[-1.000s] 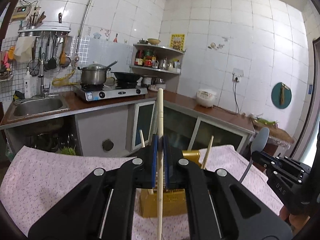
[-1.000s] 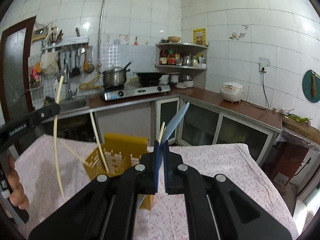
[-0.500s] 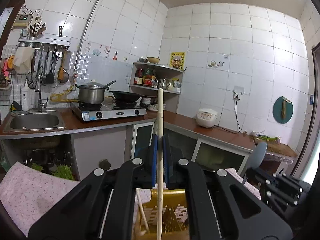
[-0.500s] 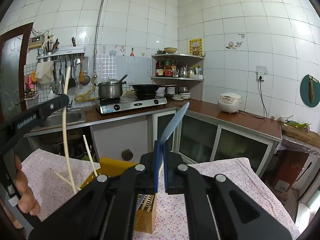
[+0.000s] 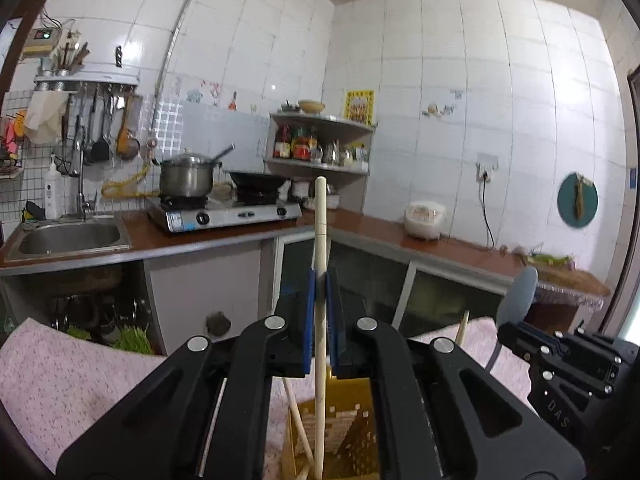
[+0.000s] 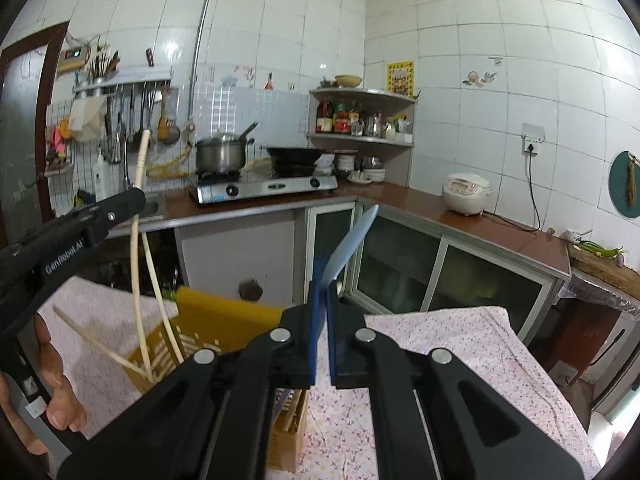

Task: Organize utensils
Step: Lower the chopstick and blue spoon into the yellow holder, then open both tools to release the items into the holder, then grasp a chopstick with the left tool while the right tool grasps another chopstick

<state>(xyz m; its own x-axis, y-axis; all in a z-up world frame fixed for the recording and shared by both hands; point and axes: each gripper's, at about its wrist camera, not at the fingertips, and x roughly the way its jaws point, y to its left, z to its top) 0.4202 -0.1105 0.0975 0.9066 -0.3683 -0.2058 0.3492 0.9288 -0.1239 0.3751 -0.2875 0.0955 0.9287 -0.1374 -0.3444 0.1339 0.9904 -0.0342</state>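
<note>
While both tongs stay clenched, the load has sunk toward the yellow utensil basket (image 6: 224, 320). Left tongs (image 5: 319, 284): grasping a pale chopstick (image 5: 320, 240), upright, lower end now inside the basket among other chopsticks (image 6: 160, 300); a second ago it hung over the near side. Right tongs (image 6: 320, 292): grasping a blue spoon (image 6: 352, 240), just right of the basket, above the cloth-covered desk (image 6: 460, 340). Judgement: chopstick nearly stowed, release due; spoon next.
</note>
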